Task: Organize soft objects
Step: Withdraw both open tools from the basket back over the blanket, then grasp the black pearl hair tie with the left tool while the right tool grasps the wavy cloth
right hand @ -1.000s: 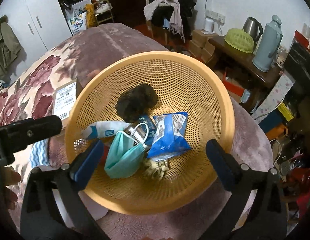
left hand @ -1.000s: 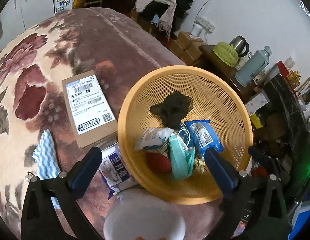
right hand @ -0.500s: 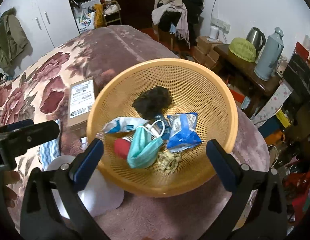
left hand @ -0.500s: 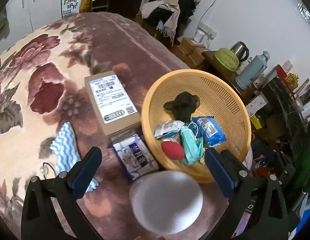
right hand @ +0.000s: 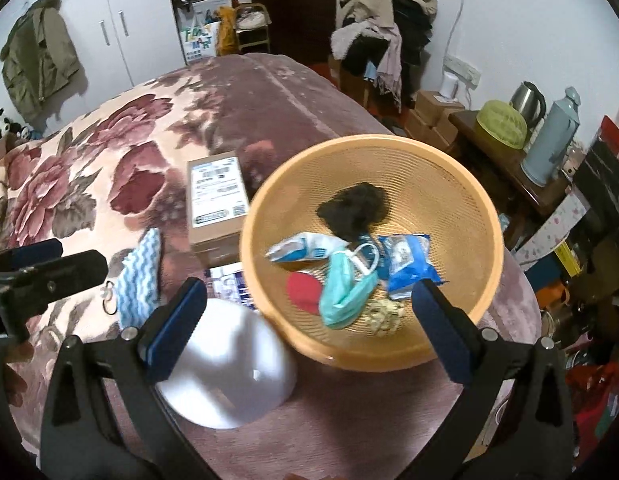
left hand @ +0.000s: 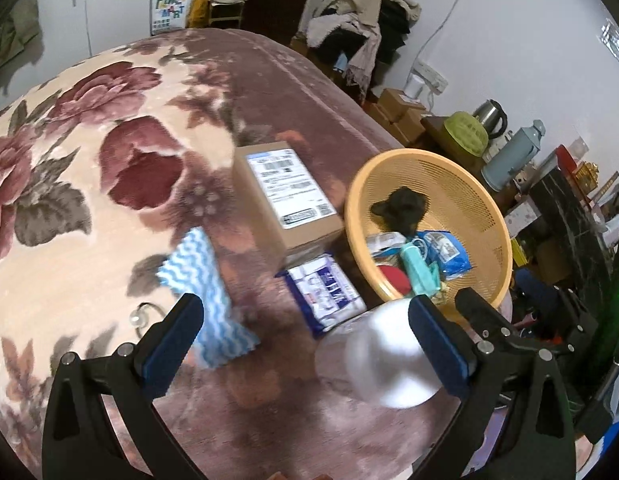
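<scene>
While both grippers are held above the floral blanket (left hand: 89, 208), nothing is gripped by either. The left gripper (left hand: 305, 336) is spread wide, its blue pads bare; the right gripper (right hand: 309, 332) is likewise spread wide and empty.

An orange mesh basket (right hand: 461, 208) is seen on the bed near its edge. Inside it are gathered a dark fuzzy lump (right hand: 353, 210), a teal face mask (right hand: 343, 290), a blue snack packet (right hand: 407, 260), a white-and-blue packet (right hand: 303, 248), a red round item (right hand: 303, 290) and a small yellowish clump (right hand: 383, 314).

Outside the basket, a blue-and-white wavy cloth (left hand: 205, 284) is laid flat on the blanket, well apart from the basket. A cardboard box (left hand: 285, 196) with a shipping label is set just beside the basket, and a tissue pack (left hand: 325, 292) touches the box's near end. A white dome (right hand: 229, 364) is placed just beside the basket's near rim. A small metal ring (left hand: 139, 318) is noted near the cloth.
</scene>
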The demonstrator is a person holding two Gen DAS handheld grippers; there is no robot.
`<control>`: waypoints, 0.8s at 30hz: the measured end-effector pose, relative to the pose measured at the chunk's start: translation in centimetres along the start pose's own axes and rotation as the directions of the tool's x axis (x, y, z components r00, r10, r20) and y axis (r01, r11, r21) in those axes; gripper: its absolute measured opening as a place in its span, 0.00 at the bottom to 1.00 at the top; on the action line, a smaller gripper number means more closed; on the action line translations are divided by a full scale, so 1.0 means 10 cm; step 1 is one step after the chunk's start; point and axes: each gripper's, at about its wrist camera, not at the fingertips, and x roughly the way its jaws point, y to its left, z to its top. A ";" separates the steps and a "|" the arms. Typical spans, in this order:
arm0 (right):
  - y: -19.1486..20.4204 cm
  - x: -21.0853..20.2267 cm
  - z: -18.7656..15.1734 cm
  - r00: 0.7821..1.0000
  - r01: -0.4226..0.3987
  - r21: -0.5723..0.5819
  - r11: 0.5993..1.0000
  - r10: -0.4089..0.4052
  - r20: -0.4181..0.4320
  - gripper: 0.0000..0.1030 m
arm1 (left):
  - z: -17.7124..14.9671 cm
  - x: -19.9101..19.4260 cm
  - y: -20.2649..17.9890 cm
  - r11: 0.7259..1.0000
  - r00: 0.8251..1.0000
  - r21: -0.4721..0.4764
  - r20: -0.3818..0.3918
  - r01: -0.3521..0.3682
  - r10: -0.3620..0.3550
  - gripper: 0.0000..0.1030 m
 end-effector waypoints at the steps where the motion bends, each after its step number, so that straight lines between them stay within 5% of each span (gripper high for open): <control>1: 0.07 -0.01 0.00 1.000 -0.005 -0.008 1.000 0.005 0.001 1.00 | -0.02 -0.04 0.07 1.000 1.000 -0.009 0.003 -0.003 0.004 0.99; 24: 1.21 -0.07 -0.16 0.998 -0.065 -0.166 0.984 0.065 -0.006 1.00 | -0.55 -0.40 1.31 0.989 0.998 -0.134 0.005 -0.068 0.069 0.99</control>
